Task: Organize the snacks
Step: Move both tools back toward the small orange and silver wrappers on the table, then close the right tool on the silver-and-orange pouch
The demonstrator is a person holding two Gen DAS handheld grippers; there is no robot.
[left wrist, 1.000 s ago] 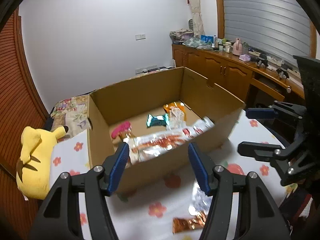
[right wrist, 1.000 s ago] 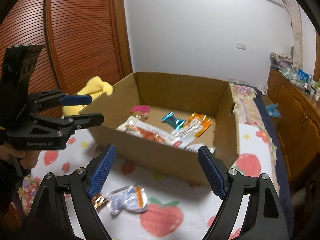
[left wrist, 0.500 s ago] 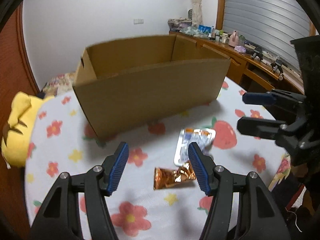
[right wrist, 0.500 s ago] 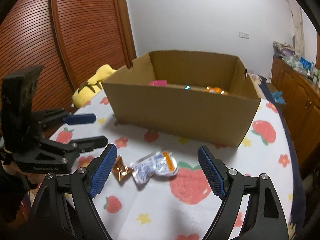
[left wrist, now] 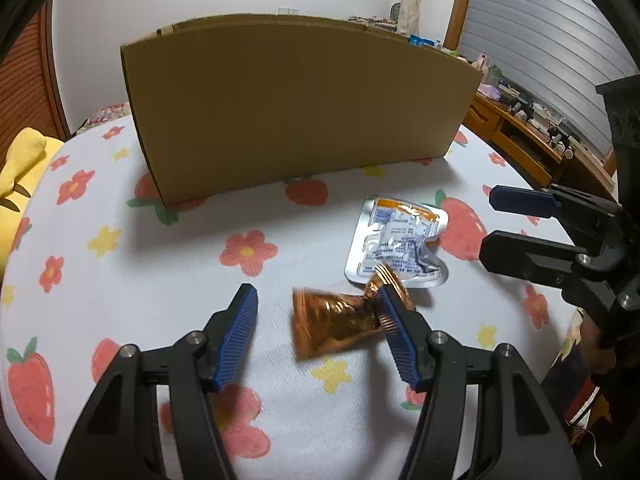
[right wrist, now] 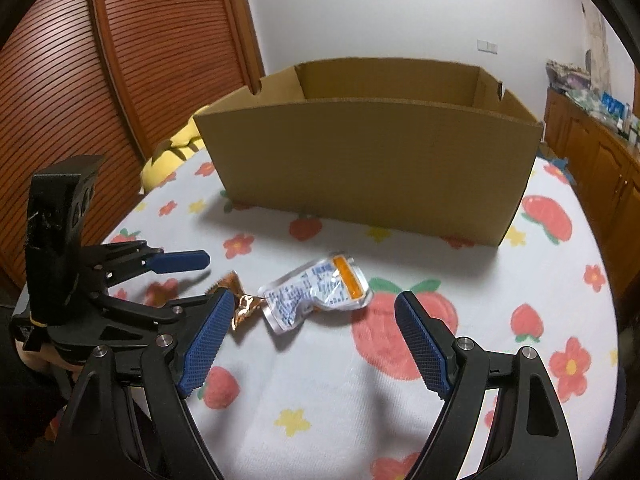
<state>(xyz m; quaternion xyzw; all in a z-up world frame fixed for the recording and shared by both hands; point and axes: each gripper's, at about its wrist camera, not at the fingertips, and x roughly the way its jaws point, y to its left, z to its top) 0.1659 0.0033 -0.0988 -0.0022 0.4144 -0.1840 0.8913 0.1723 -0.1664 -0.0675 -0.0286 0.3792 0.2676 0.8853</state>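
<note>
An orange foil snack wrapper (left wrist: 340, 320) lies on the flowered tablecloth between the fingers of my open left gripper (left wrist: 320, 328), nearer its right finger. A silver pouch with an orange stripe (left wrist: 400, 244) lies just beyond it, touching it. In the right wrist view the silver pouch (right wrist: 316, 292) lies ahead of my open, empty right gripper (right wrist: 312, 344), with the orange wrapper (right wrist: 240, 304) to its left. The open cardboard box (left wrist: 296, 108) stands behind both; its contents are hidden. The box also shows in the right wrist view (right wrist: 372, 160).
A yellow plush toy (left wrist: 20, 168) lies at the table's left edge. A wooden cabinet (right wrist: 592, 152) with clutter stands to the right. A slatted wooden door (right wrist: 100, 60) is on the left. The tablecloth (left wrist: 120, 280) has strawberries and flowers.
Both grippers have dropped from above the box down close to the tablecloth. The left gripper now straddles the orange wrapper. The box's inside went out of sight.
</note>
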